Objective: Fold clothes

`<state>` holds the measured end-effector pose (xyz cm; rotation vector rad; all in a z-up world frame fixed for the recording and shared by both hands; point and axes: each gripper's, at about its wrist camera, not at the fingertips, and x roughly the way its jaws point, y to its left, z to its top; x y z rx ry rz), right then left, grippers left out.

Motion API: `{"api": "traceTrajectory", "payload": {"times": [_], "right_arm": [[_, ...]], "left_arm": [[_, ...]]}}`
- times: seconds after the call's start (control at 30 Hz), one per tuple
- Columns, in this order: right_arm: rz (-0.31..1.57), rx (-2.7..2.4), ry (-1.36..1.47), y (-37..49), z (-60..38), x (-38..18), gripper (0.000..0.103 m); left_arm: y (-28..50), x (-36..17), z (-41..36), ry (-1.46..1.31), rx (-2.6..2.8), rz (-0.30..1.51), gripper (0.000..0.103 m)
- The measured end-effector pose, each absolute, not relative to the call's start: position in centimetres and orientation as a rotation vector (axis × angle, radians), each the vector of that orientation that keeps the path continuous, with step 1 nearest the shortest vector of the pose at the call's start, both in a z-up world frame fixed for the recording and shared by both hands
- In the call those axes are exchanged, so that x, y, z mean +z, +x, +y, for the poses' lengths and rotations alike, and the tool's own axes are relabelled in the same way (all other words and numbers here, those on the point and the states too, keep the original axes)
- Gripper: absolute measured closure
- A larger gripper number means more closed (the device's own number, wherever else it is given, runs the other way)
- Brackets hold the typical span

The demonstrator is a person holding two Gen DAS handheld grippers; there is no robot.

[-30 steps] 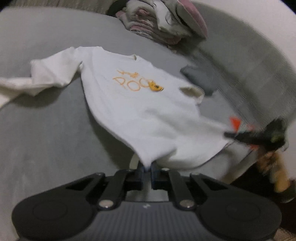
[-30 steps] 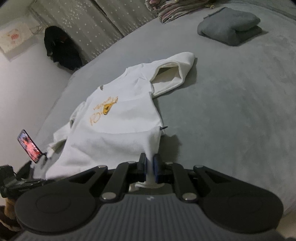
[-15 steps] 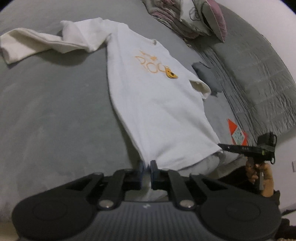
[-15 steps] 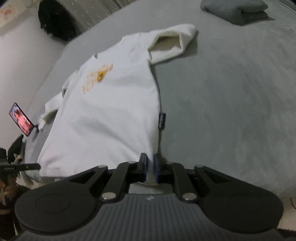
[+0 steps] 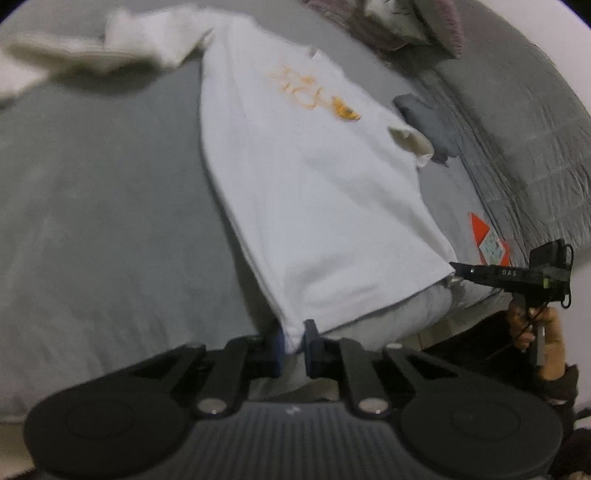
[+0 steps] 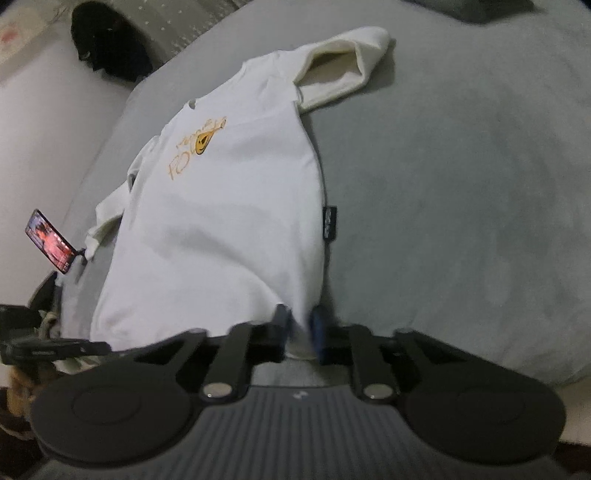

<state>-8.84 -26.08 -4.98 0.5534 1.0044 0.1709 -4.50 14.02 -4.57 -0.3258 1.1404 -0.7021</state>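
Left wrist view: the left gripper [image 5: 293, 338], its jaws closing, pinched one hem corner of the white sweatshirt [image 5: 314, 177], which ran lengthwise away across the grey bed [image 5: 110, 221].

Right wrist view: the right gripper [image 6: 300, 328], jaws closing, pinched the opposite hem corner; collar lay farthest off.

A phone [image 6: 50, 242] with a lit screen stands at the left edge of the gray bed [image 6: 461, 184]. Pillows [image 5: 399, 22], maybe, are piled at its far edge.
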Motion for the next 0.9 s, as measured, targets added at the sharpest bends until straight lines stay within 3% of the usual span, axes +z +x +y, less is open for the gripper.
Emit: {"api": "traceTrajectory", "payload": {"times": [0.27,0.47,0.7,0.8,0.87,0.9], "right_arm": [[0.907,0.24,0.482,-10.7,-26.1,-1.4,0.094],[1.024,0.244,0.306,-9.8,-22.9,-3.2,0.094],[1.093,0.215,0.269,-8.6,-22.8,-5.9,0.094],[1.101,0.228,0.249,-8.6,-22.8,-5.6,0.085],[1.098,0.23,0.252,-8.5,-22.9,-5.0,0.084],[1.094,0.229,0.252,-8.5,-22.9,-4.6,0.083]], "left_arm": [[-6.0,-0.4,16.1,-0.226,-0.72,1.05,0.094],[-5.6,-3.3,13.9,-0.04,-0.654,1.161,0.094],[-5.2,-4.6,13.7,-0.006,-0.639,1.189,0.091],[-5.3,-3.5,13.7,-0.008,-0.644,1.169,0.081],[-5.3,-2.6,13.9,-0.013,-0.638,1.136,0.06],[-5.3,-2.1,14.0,-0.016,-0.632,1.114,0.057]]}}
